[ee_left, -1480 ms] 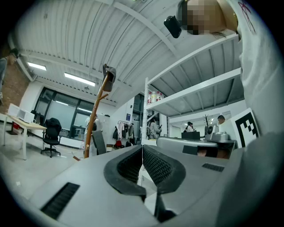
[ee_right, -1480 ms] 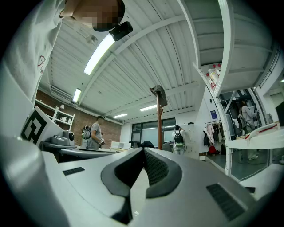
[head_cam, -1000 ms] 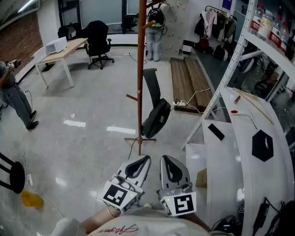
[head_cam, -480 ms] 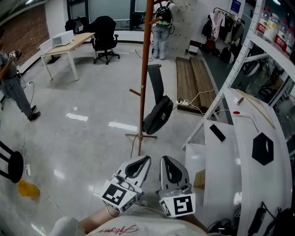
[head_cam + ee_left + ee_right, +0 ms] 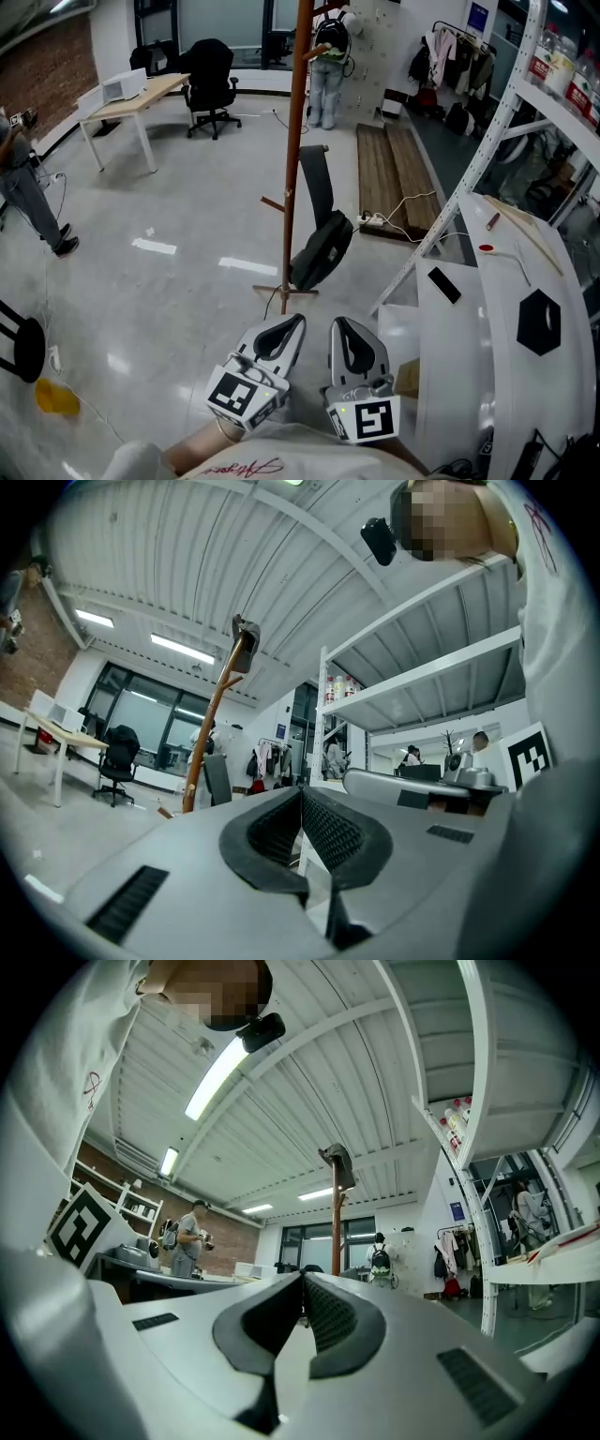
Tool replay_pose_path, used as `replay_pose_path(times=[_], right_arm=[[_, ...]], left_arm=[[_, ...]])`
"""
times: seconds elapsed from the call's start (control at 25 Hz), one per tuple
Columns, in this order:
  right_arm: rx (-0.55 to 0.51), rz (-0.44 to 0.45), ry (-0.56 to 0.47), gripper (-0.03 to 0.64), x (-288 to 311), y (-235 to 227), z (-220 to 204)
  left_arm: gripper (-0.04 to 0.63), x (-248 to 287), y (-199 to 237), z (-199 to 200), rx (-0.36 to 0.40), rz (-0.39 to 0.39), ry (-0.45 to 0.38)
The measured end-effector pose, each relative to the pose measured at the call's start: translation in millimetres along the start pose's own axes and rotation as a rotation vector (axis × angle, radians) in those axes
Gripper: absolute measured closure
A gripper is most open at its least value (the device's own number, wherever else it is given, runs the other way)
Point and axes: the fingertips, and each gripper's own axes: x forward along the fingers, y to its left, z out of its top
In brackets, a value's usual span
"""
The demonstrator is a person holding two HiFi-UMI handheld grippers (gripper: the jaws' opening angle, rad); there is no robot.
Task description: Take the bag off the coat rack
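The black bag [image 5: 322, 251] hangs by its strap on the right side of the brown coat rack [image 5: 296, 141], low above the floor and far from both grippers. The left gripper [image 5: 284, 327] and right gripper [image 5: 343, 329] sit side by side near the person. Both have their jaws pressed together with nothing between them.

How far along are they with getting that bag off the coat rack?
Nothing looks done yet: the black bag hangs by its strap on the coat rack. In hand: nothing. The left gripper and right gripper are both shut and empty, side by side, well short of the rack. Left to do: reach the bag, grip it and lift it off.
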Motion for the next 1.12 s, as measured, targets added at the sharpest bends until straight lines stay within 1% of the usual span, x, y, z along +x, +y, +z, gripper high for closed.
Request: replay_pose_path(times=[0.16, 0.28, 0.52, 0.64, 0.68, 0.76, 0.84, 0.92, 1.08, 1.12], right_arm=[[0.001, -0.013, 0.002, 0.597, 36.4, -14.1, -10.5], [-0.004, -0.004, 0.001, 0.597, 69.4, -22.7, -17.3], [-0.032, 0.001, -0.007, 0.597, 143.8, -49.4, -25.0], [-0.016, -0.016, -0.014, 0.597, 175.9, -64.5, -24.7], [-0.014, -0.020, -0.016, 0.597, 186.0, -69.3, -25.1], [-0.013, -0.030, -0.017, 0.597, 204.2, -78.2, -27.7], [-0.012, -0.043, -0.014, 0.597, 217.0, -87.2, -31.7], [-0.010, -0.063, -0.013, 0.597, 225.3, -97.0, -34.3], [0.002, -0.095, -0.007, 0.597, 235.5, -114.7, -37.4], [0.002, -0.096, -0.004, 0.597, 236.3, -118.8, -38.5]], left_arm=[[0.577, 27.9, 28.5, 3.9, 0.015, 0.002, 0.012], [0.577, 50.3, 55.7, 2.1, 0.021, -0.001, 0.024], [0.577, 106.8, 112.7, 10.7, 0.022, -0.013, 0.006], [0.577, 131.4, 136.2, 14.5, 0.040, -0.027, 0.007], [0.577, 139.0, 144.1, 15.4, 0.045, -0.025, 0.017], [0.577, 153.4, 158.5, 14.3, 0.028, -0.017, 0.051], [0.577, 165.9, 169.3, 12.0, 0.014, -0.016, 0.071], [0.577, 176.5, 176.3, 12.0, 0.013, -0.021, 0.073], [0.577, 192.5, 184.8, 8.6, 0.003, -0.015, 0.100], [0.577, 196.3, 184.9, 7.7, 0.001, -0.016, 0.096]])
